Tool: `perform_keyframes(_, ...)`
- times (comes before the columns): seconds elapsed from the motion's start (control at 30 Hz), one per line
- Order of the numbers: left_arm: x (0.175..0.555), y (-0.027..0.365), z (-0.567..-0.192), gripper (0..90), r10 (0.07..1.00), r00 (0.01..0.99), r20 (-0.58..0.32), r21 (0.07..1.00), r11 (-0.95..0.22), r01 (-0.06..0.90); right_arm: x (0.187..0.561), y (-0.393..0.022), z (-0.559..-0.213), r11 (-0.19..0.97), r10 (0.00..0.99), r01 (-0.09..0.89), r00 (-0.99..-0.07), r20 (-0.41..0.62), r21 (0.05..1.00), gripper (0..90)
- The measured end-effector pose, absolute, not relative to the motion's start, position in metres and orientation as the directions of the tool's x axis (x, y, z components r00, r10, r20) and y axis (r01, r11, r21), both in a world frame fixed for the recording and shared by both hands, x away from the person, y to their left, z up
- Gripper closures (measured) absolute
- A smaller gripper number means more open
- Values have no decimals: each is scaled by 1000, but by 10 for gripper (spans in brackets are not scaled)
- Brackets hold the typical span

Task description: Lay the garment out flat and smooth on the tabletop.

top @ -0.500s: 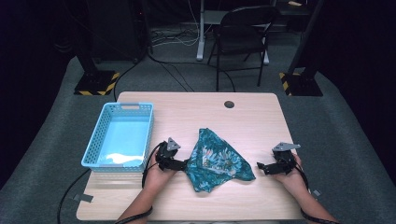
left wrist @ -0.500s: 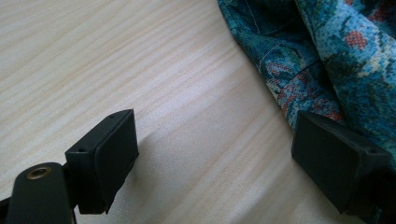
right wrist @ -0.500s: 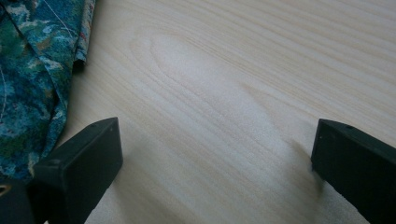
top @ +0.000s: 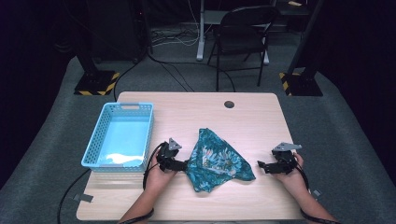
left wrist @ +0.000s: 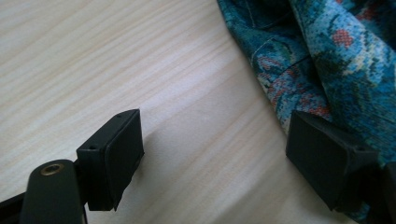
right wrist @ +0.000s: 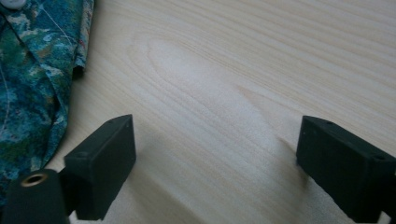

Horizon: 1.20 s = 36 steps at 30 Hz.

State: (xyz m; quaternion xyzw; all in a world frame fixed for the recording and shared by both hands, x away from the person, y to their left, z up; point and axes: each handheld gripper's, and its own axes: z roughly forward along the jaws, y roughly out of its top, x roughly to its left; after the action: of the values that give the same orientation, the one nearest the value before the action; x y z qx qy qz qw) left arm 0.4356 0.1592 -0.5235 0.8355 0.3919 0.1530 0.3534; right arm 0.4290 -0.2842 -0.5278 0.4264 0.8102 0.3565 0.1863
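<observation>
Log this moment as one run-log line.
left gripper: open, at cloth edge | right gripper: open, apart from cloth, over bare table | basket: left of the cloth

Left tongs [top: 183, 164] nearer cloth [top: 215, 160]

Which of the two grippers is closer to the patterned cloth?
The left gripper: it sits at the edge of the crumpled teal floral cloth, one jaw overlapping it. The right gripper is apart, bare wooden table between.

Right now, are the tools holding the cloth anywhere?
No, nothing is held. The left tool is open at the cloth's edge; the right tool is open over bare table.
</observation>
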Motion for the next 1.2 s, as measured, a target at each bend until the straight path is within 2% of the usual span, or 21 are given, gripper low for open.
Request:
perform_keyframes(0.3, 436, 168, -515, 217, 774, 619, -132, 715, -359, 600, 431, -287, -524, 377, 820, 567, -572, 20, 732, 206)
perform_keyframes(0.67, 430, 174, -504, 253, 775, 618, -131, 742, -337, 580, 429, -287, -514, 362, 816, 561, -577, 38, 745, 229)
perform_keyframes(0.8, 428, 176, -498, 272, 771, 624, -131, 753, -332, 568, 426, -284, -510, 386, 806, 546, -591, 16, 743, 241)
perform_keyframes(1.2, 419, 167, -486, 298, 730, 667, -150, 775, -332, 537, 416, -265, -496, 389, 758, 510, -651, 48, 767, 296)
